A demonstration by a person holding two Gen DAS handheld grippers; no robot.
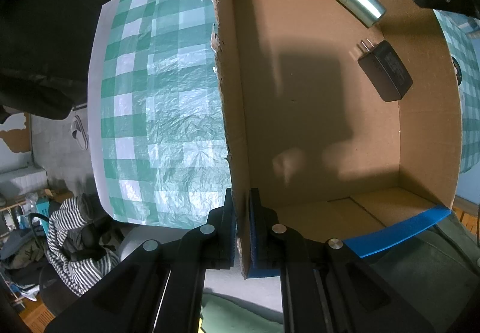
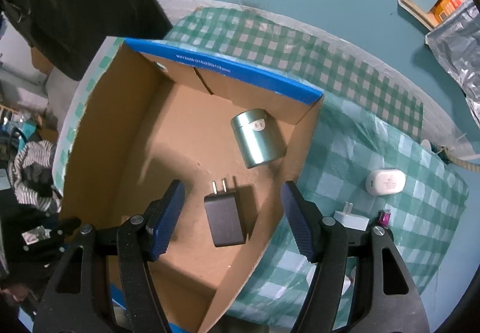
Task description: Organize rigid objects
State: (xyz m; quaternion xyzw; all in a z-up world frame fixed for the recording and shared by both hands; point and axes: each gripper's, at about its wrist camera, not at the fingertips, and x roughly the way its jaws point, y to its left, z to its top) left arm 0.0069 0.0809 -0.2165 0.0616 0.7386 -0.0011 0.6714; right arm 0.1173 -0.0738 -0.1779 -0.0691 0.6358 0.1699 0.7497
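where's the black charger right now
The black charger lies flat on the floor of the cardboard box, below the open right gripper in the right wrist view, prongs pointing toward the metal tin in the corner.

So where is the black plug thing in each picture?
Left wrist view: the black charger lies on the box floor at the right, prongs pointing up-left.
Right wrist view: the black charger lies low in the middle, between the open fingers.
Shared landmark: the silver tin lying beside it in the cardboard box.
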